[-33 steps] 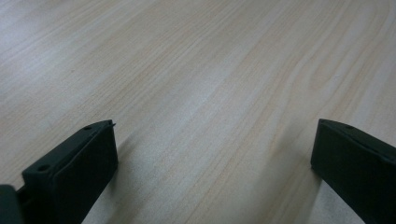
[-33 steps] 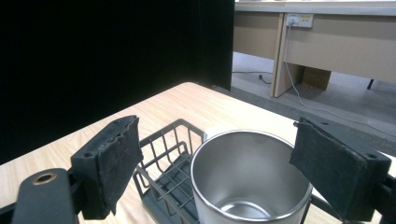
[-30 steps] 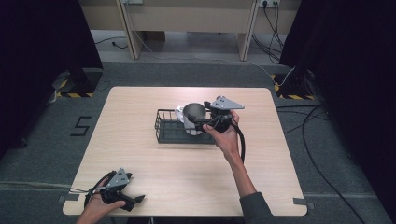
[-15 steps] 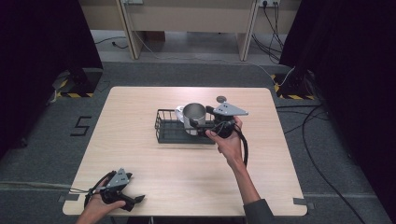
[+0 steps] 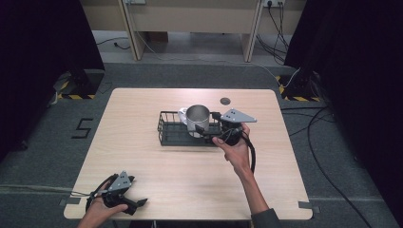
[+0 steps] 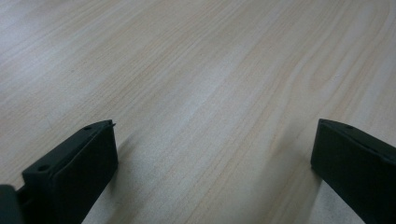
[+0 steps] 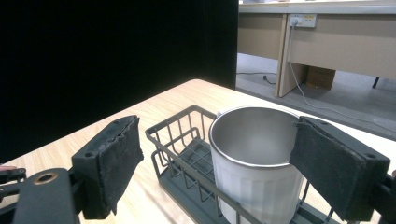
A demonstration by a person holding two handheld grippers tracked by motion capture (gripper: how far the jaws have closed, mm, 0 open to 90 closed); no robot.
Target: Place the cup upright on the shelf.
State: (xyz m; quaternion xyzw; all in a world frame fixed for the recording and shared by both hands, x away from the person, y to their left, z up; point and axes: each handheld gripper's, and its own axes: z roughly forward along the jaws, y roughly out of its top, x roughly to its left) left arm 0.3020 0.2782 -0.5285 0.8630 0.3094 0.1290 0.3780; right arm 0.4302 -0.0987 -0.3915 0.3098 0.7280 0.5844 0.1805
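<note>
Table [image 5: 142,142]: pale wood, wide bare stretches at left and lower centre of the high view; front edge runs along the bottom of the frame, right edge at centre right.
Rack [image 5: 172,134]: dark wire basket at frame centre, well clear of every table edge.
Mug [image 5: 197,118]: white outside, steel inside, stands upright in the right part of the rack; in the right gripper view it sits at centre right behind the near wires [image 7: 187,154].
Right gripper [image 5: 209,131]: just right of the rack, jaws spread wide and released; one pad overlaps the mug's rim in the right gripper view, the other is well apart; contact cannot be told.
Right hand [image 5: 234,147]: forearm rises from lower centre, gripper aimed left.
Left gripper [image 5: 135,205]: lower left, near the front edge, jaws wide apart over bare wood, holding nothing.
Left hand [image 5: 97,211]: low at the bottom edge.
</note>
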